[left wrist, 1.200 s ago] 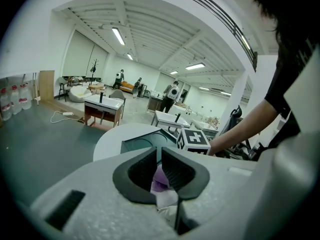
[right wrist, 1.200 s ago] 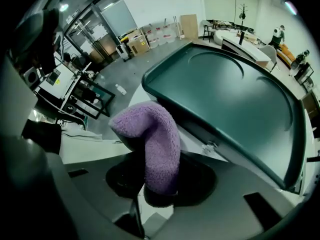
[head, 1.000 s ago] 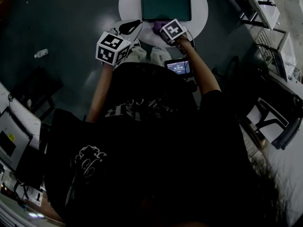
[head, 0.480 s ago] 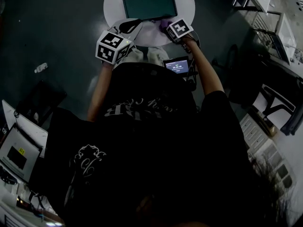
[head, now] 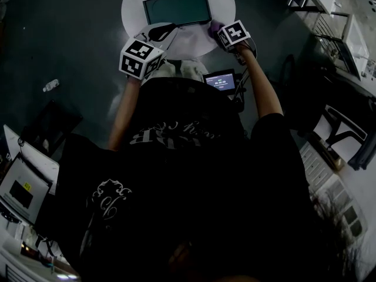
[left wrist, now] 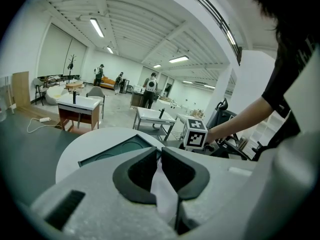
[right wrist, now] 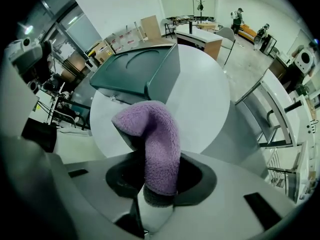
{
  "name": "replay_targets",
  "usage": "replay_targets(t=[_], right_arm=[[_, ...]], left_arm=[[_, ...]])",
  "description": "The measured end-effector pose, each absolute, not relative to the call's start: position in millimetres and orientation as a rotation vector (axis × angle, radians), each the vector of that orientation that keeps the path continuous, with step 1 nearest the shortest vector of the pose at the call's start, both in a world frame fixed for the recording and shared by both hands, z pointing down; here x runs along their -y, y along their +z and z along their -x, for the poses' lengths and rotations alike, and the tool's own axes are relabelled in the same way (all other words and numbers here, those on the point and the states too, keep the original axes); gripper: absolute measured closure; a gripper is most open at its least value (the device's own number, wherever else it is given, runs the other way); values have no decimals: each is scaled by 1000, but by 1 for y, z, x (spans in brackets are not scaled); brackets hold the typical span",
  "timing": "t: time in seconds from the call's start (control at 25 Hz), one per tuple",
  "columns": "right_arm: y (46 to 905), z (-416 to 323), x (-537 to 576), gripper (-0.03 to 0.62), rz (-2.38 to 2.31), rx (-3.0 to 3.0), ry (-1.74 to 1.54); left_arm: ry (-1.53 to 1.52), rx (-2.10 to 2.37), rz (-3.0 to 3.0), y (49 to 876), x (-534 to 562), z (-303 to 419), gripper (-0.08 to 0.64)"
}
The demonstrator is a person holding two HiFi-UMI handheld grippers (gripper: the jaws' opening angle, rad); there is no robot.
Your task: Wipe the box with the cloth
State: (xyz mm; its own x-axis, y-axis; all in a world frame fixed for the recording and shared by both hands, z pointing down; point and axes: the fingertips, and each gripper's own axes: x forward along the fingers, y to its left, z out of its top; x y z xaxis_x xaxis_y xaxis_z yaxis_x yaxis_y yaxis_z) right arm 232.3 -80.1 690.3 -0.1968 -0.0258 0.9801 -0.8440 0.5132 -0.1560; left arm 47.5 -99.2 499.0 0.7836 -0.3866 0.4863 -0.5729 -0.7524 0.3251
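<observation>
A dark green flat box (head: pixel 176 7) lies on a round white table (head: pixel 134 4). My right gripper (head: pixel 220 29) is shut on a purple fluffy cloth (head: pixel 215 26) just off the box's near right corner. In the right gripper view the cloth (right wrist: pixel 152 144) droops over the right gripper (right wrist: pixel 155 169), with the box (right wrist: pixel 137 76) beyond it and apart from it. My left gripper (head: pixel 161 33) hovers over the table's near edge, in front of the box. In the left gripper view the left gripper (left wrist: pixel 159 156) is shut and holds nothing, and the box (left wrist: pixel 120 149) is just past it.
A small lit screen (head: pixel 220 81) hangs at the person's waist. Desks and a chair (head: pixel 346 140) stand to the right, and a monitor (head: pixel 23 187) is at the lower left. Several people (left wrist: pixel 150 86) stand far off across the room.
My right gripper has carried the cloth to the right, from the middle of the box's near side to its right corner. The left gripper has stayed put.
</observation>
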Motion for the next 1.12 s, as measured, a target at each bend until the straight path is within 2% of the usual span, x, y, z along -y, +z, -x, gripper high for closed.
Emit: replay_targets(t=[0.36, 1.12], right_arm=[[691, -242, 109, 482, -665, 1661, 812], [683, -233, 216, 482, -536, 1710, 634]], left_arm=[[539, 806, -2470, 500, 101, -74, 535], [492, 1095, -2328, 498, 110, -60, 537]])
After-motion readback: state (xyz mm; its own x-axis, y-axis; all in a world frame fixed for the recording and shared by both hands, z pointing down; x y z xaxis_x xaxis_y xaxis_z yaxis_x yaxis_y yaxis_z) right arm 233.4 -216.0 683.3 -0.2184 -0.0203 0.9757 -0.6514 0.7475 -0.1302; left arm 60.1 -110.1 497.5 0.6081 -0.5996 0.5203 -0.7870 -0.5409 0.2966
